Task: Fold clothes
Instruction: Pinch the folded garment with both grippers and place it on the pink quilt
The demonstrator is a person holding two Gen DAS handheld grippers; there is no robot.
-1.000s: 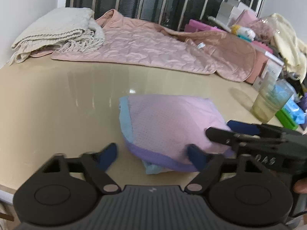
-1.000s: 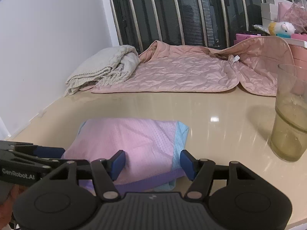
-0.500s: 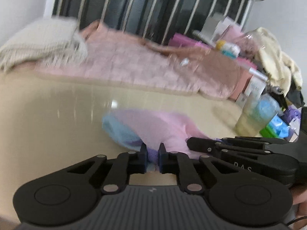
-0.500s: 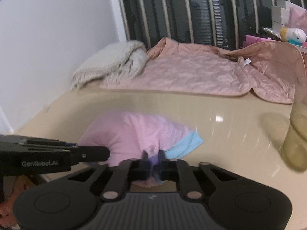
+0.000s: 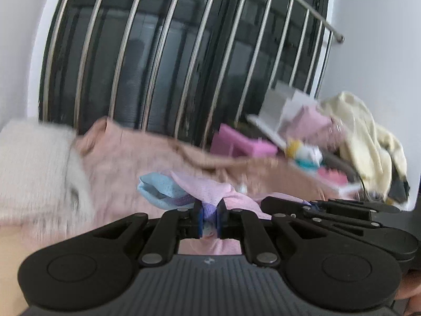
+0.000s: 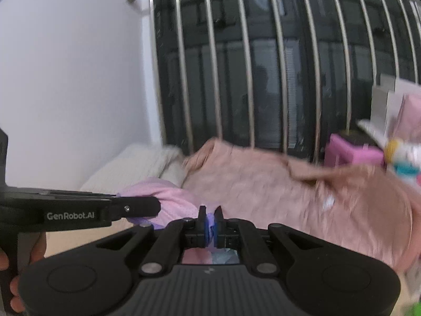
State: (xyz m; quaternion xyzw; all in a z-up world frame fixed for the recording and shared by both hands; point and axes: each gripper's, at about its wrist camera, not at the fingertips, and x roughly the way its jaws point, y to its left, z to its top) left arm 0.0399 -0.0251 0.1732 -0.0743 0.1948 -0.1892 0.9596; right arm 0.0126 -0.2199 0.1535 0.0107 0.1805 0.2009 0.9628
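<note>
Against barred window [image 6: 263, 65], both grippers [image 5: 209, 217] [image 6: 209, 223] pinch the mesh garment [image 5: 208, 192]; its blue fold shows left-wrist only.

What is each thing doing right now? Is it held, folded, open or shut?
Left hand-held gripper: shut on the pink shirt.
Right hand-held gripper: shut on the pink shirt.
Pink shirt: bunched up, pinched by both grippers.
Pink quilt: spread out flat, one corner turned up.
White blanket: folded in a pile, blurry.
Yellow cloth: heaped loosely, not folded.
</note>
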